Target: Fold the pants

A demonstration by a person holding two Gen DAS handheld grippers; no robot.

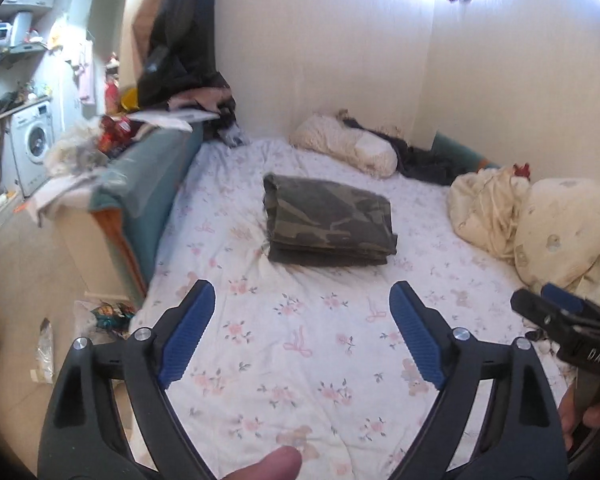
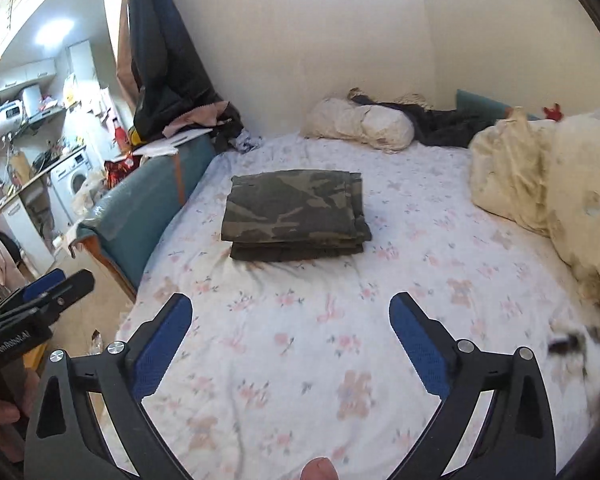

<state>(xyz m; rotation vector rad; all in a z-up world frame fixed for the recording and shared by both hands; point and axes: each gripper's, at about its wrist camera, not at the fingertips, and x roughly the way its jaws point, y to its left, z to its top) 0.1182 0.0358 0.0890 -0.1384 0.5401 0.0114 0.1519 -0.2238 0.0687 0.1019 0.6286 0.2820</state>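
Observation:
The camouflage pants [image 1: 328, 220] lie folded into a compact stacked rectangle in the middle of the bed; they also show in the right wrist view [image 2: 294, 214]. My left gripper [image 1: 302, 300] is open and empty, held above the floral sheet [image 1: 300, 344] well in front of the pants. My right gripper [image 2: 290, 312] is open and empty, also short of the pants. The right gripper shows at the right edge of the left wrist view [image 1: 548, 304], and the left gripper shows at the left edge of the right wrist view [image 2: 66, 282].
Cream pillows and bedding [image 2: 540, 184] pile up at the right of the bed. A white pillow [image 1: 348, 144] and dark clothes lie by the far wall. A teal bed frame end [image 2: 148, 200] with clutter on it stands at the left, with a washing machine [image 1: 32, 144] beyond.

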